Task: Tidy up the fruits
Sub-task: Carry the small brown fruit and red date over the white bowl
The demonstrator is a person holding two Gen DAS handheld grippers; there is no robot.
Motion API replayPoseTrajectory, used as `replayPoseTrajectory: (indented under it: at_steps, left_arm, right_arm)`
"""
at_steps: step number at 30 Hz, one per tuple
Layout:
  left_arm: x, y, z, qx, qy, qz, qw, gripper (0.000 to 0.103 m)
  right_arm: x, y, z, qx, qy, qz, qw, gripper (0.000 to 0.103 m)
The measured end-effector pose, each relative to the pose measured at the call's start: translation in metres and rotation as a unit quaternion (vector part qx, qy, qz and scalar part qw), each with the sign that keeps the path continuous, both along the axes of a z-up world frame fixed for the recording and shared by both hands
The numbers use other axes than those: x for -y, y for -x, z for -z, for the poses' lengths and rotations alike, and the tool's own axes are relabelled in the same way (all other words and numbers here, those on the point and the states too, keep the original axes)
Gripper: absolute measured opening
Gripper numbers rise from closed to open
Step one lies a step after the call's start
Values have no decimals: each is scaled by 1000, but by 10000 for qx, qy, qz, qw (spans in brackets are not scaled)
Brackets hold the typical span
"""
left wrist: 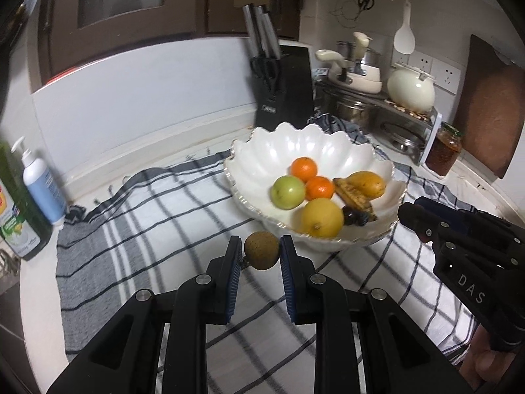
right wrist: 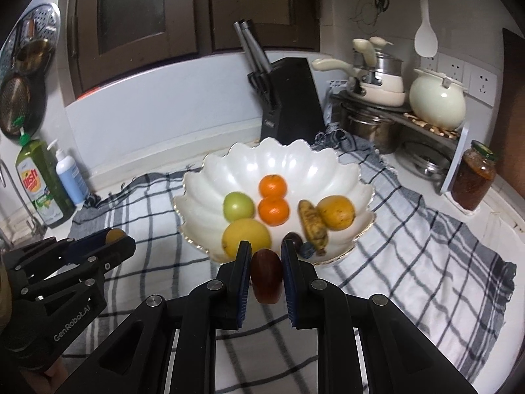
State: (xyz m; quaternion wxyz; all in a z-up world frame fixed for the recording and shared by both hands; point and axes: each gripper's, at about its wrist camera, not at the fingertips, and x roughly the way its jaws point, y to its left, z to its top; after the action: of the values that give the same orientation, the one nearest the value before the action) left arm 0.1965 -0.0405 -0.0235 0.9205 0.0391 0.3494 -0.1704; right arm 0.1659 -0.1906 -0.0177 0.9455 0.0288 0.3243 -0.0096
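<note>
My left gripper (left wrist: 261,252) is shut on a small round brown fruit (left wrist: 261,250), held above the checked cloth just in front of the white scalloped bowl (left wrist: 328,151). My right gripper (right wrist: 265,256) is shut on a dark red fruit (right wrist: 266,275), held just in front of the bowl's (right wrist: 279,161) near rim. The bowl holds two oranges (right wrist: 273,197), a green apple (right wrist: 238,206), a yellow lemon (right wrist: 244,234), a yellow-brown fruit (right wrist: 336,211), a spotted banana (right wrist: 313,226) and a dark plum (right wrist: 293,239). The right gripper (left wrist: 423,216) shows in the left wrist view, the left gripper (right wrist: 115,241) in the right wrist view.
A checked cloth (right wrist: 410,262) covers the counter. A black knife block (right wrist: 292,98) stands behind the bowl. Pots and a cream kettle (right wrist: 438,98) sit on a rack at the back right, with a jar (right wrist: 474,180) beside it. A green soap bottle (right wrist: 42,184) and a pump bottle (right wrist: 69,177) stand at the left.
</note>
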Motion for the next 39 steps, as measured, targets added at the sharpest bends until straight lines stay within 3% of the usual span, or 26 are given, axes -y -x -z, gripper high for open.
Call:
replayPoseTrajectory:
  at_steps: [17,39]
  left_arm:
    - [30,-49,-23,212,55,115,9997,24]
    - [52,-115,18,-168,-72,267,9995,27]
  right_arm:
    - [27,-38,-18,143,-7,134,9998,20]
    - [35,-103,17,-275,-219,-51,9994,20]
